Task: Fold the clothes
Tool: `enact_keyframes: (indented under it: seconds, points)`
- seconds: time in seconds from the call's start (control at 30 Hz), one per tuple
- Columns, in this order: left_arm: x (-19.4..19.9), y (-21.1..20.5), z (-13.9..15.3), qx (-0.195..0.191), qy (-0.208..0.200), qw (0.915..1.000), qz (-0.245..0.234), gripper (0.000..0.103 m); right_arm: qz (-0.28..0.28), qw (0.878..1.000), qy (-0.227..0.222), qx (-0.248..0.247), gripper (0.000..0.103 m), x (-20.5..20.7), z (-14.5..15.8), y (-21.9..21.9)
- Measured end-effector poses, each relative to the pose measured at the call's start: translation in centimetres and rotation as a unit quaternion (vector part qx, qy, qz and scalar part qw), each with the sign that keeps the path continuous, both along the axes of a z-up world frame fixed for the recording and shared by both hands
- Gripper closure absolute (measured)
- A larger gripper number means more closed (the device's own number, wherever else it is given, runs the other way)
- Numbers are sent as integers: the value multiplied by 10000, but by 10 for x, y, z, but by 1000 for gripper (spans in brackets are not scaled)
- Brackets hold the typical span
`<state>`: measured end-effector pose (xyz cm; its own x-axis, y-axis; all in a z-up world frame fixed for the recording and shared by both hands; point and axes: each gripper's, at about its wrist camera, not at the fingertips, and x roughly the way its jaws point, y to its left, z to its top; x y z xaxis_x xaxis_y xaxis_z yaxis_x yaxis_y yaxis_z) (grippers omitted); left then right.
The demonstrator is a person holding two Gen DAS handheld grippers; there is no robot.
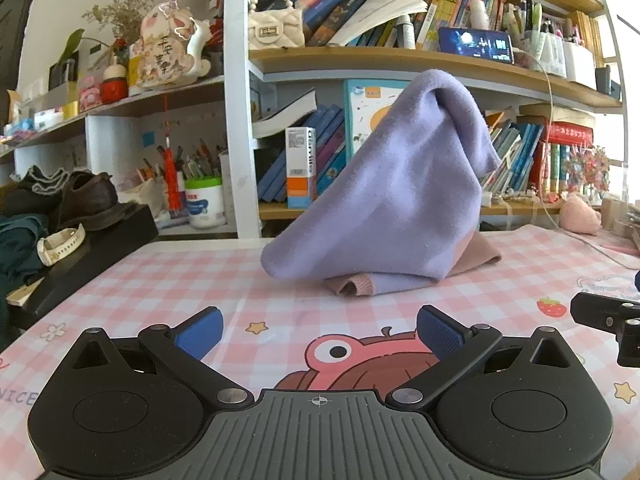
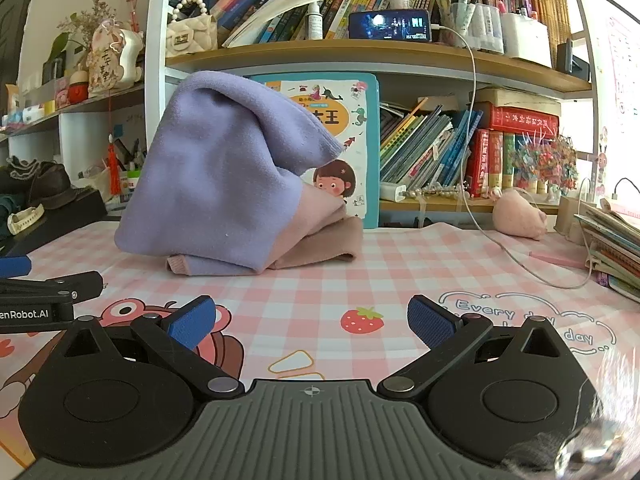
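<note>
You are holding both tools low over the tabletop [image 1: 168, 280], each tipped a little downward, and the garment [image 1: 392, 200] is sitting ahead of both, well apart from either set of fingers. Your left hand-held gripper [image 1: 319, 334] is standing with its blue pads spread wide and nothing between them; the garment is lying straight ahead of it and slightly to its right. Your right hand-held gripper [image 2: 311, 326] is likewise gaping wide and empty, and from it the garment [image 2: 228, 184] is lying ahead and off to its left. So the cloth is sitting roughly between the two lines of reach, and neither hand is looking clearly nearer. The purple body of the garment is standing up in a peaked heap rather than lying flat, its base spreading sideways across your view, so its long axis is running left to right in front of you. A pink ribbed cuff [image 2: 178, 265] is poking out at the near bottom edge, and a pink folded part [image 2: 324, 236] is trailing out on the right side of the heap. Judging from this, the fold is not yet begun: you are probably needing to reach forward and inward with both hands, the left toward the purple corner on its side and the right toward the pink end. The peak is looking likely to slump once it is touched.
</note>
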<state>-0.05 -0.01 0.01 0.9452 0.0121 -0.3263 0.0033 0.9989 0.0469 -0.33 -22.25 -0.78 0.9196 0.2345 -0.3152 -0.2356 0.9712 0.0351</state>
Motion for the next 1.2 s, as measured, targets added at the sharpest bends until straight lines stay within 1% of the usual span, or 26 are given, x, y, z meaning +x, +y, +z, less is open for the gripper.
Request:
enact_keyframes:
  seconds: [0.13,0.23,0.53,0.8,1.2]
  points:
    - [-5,-2,1,67,-86,9999,-48,0,-5,10000,-7,-9,0,0,-1,-1]
    - [-3,-5,0,164,-36,9998,-73,0,-9,10000,-11,-14,0,0,-2,-2]
    - [-4,2,2,-25,16,10000,32,0,-19,10000,22,12,0,1,0,-2]
    - [-8,-1,3,77,-82,9999,28,0,-25,10000,22,13,0,1,0,-2]
    - [-7,-1,2,102,-85,9999,82,0,-28,10000,-6,47,0,0,0,-3]
